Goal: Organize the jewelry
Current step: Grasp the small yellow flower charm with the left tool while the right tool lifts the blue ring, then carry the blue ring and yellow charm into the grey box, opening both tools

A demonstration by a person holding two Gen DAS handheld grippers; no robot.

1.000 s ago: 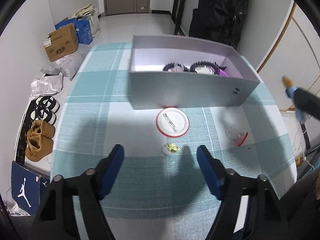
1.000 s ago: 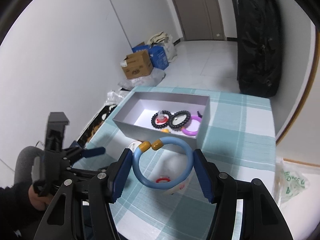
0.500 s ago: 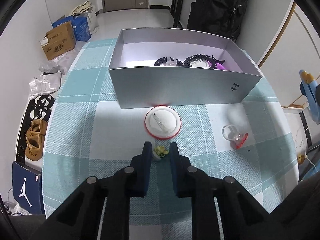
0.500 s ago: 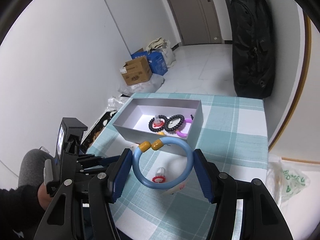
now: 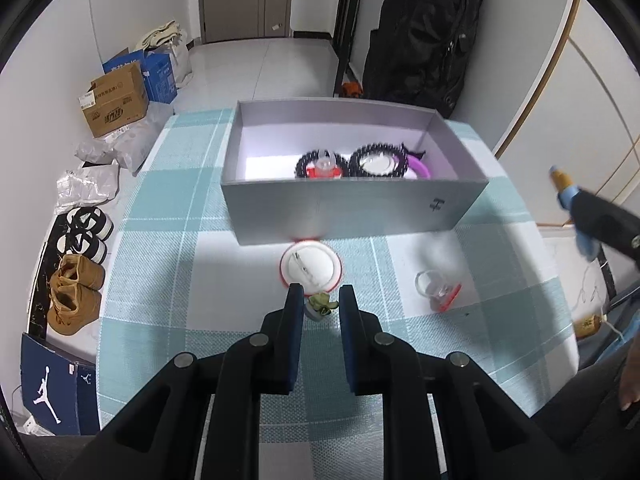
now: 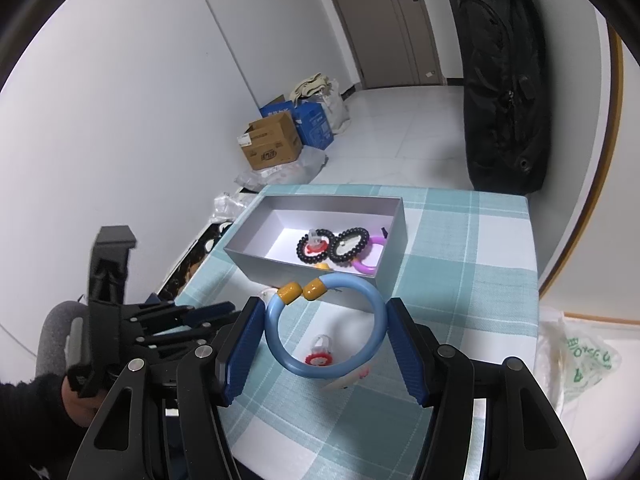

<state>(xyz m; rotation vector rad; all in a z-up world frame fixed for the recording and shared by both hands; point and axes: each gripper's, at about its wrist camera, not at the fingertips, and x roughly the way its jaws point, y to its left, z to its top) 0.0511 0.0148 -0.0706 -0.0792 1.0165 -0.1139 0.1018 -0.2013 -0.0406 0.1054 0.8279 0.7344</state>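
Observation:
My left gripper (image 5: 319,304) is shut on a small yellow-green flower ring (image 5: 319,307) just above or on the checked tablecloth; I cannot tell which. Just beyond it lies a white round badge with a red rim (image 5: 311,267), close to the grey box (image 5: 352,210). A clear ring with a red top (image 5: 438,290) lies to the right. My right gripper (image 6: 322,320) is shut on a blue bangle with two yellow beads (image 6: 360,285), held above the table. Black bead bracelets (image 6: 352,242) and a purple ring (image 6: 366,266) lie in the box (image 6: 260,266).
The table (image 5: 168,216) drops off at its left edge; shoes (image 5: 76,300) and cardboard boxes (image 5: 114,100) sit on the floor there. A black bag (image 6: 504,92) hangs behind the table. A plastic bag (image 6: 576,360) lies to the right. A hand (image 6: 76,400) holds the left gripper (image 6: 208,314).
The left jaws went from wide open to shut around the flower ring. The right gripper kept its hold on the blue bangle and barely moved.

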